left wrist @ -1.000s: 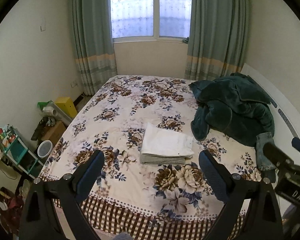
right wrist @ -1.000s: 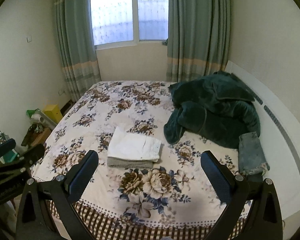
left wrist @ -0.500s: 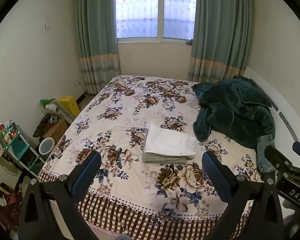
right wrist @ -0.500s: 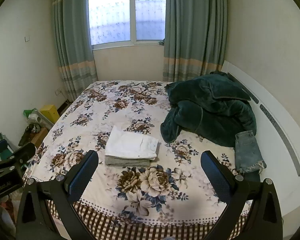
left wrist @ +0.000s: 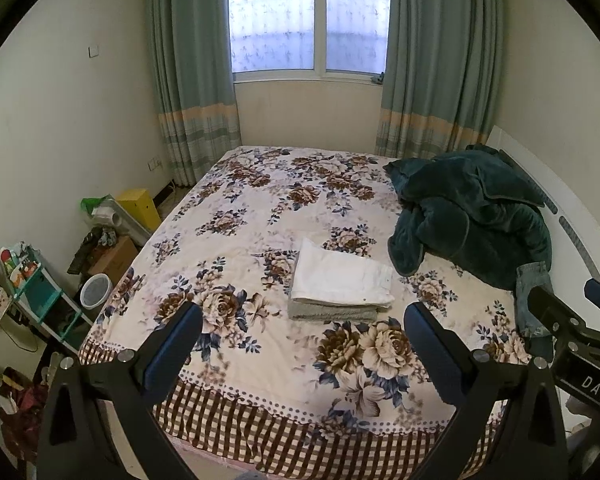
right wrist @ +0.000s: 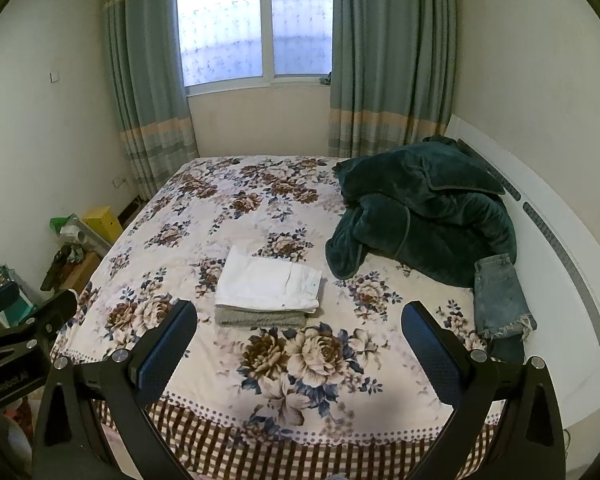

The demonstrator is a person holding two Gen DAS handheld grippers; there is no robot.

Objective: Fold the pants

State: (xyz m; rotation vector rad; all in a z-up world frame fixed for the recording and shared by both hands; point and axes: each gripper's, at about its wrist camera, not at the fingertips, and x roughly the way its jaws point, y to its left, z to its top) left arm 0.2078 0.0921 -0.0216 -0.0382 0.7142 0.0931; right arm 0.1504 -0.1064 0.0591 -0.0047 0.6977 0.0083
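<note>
Folded white pants lie on top of a folded grey garment in the middle of the floral bed; both also show in the right wrist view, the white pants over the grey garment. Denim shorts lie at the bed's right side, seen in the left wrist view too. My left gripper is open and empty, back from the bed's front edge. My right gripper is open and empty, also held back.
A dark green blanket is heaped at the right of the bed against a white headboard. Boxes, a shelf and a bin crowd the floor on the left. Curtains and a window are behind.
Both grippers have drawn back and risen away from the bed, so more of the room shows. The folded stack has not moved.
</note>
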